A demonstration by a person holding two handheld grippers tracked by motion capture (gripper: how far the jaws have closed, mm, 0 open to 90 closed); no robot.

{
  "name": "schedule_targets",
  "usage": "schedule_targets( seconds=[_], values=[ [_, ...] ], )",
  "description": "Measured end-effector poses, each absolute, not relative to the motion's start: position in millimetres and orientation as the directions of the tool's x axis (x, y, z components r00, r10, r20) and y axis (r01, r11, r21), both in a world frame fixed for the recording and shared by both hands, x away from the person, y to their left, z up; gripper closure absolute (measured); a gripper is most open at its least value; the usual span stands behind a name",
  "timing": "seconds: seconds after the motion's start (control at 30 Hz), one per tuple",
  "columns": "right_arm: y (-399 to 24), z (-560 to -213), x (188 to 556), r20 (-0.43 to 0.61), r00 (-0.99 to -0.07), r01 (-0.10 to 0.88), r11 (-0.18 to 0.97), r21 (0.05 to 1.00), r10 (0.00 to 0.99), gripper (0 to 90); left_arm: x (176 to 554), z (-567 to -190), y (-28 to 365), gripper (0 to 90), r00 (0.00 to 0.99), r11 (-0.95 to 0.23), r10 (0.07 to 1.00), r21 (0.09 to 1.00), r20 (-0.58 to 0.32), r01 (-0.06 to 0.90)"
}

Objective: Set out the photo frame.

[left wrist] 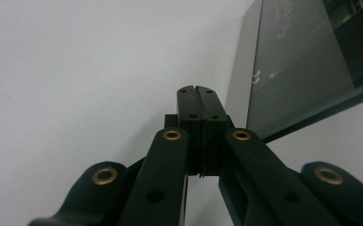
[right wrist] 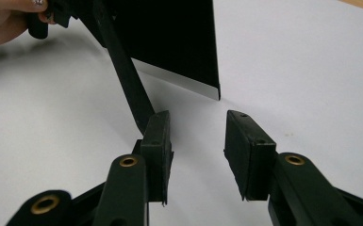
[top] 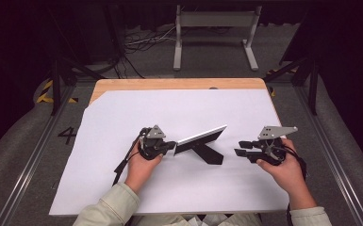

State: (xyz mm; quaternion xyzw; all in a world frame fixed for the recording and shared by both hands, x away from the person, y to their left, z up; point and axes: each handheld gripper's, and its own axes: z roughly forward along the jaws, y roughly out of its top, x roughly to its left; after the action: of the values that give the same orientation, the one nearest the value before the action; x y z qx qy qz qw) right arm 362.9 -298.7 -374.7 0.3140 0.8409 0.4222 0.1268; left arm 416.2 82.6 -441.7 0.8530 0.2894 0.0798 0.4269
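A flat black-backed picture frame (top: 200, 136) stands tilted on the white sheet, propped by its black stand leg (top: 210, 154). My left gripper (top: 173, 147) is at the frame's left end, jaws pressed together. In the left gripper view the shut jaws (left wrist: 198, 89) sit just left of the frame's glass face (left wrist: 301, 61), with nothing visible between them. My right gripper (top: 238, 147) rests open to the right of the stand leg. In the right gripper view its jaws (right wrist: 195, 122) are spread, the left one close to the leg (right wrist: 127, 75), with the frame's dark back (right wrist: 169, 37) beyond.
A large white sheet (top: 169, 108) covers most of the wooden table (top: 169, 84). Beyond the table's far edge are cables and a grey metal stand (top: 214, 19) on the floor. The other hand (right wrist: 0, 19) shows at the top left of the right gripper view.
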Motion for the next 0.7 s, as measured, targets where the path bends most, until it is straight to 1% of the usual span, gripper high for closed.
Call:
schedule_targets(
  seconds=[0.33,0.43,0.7],
  values=[
    [-305,-374,365,0.043,-0.742,0.427,0.422,0.8,0.669,62.3,414,-445,77,90.0,0.835,-0.494,0.538,0.76,-0.115,0.423],
    [-308,-372,365,0.045,-0.735,0.427,0.41,0.806,0.677,62.3,414,-445,76,90.0,0.844,-0.508,0.526,0.757,-0.104,0.41],
    [-310,-370,364,0.043,-0.73,0.425,0.403,0.811,0.683,62.2,414,-445,77,90.0,0.848,-0.509,0.517,0.755,-0.115,0.413]
  ],
)
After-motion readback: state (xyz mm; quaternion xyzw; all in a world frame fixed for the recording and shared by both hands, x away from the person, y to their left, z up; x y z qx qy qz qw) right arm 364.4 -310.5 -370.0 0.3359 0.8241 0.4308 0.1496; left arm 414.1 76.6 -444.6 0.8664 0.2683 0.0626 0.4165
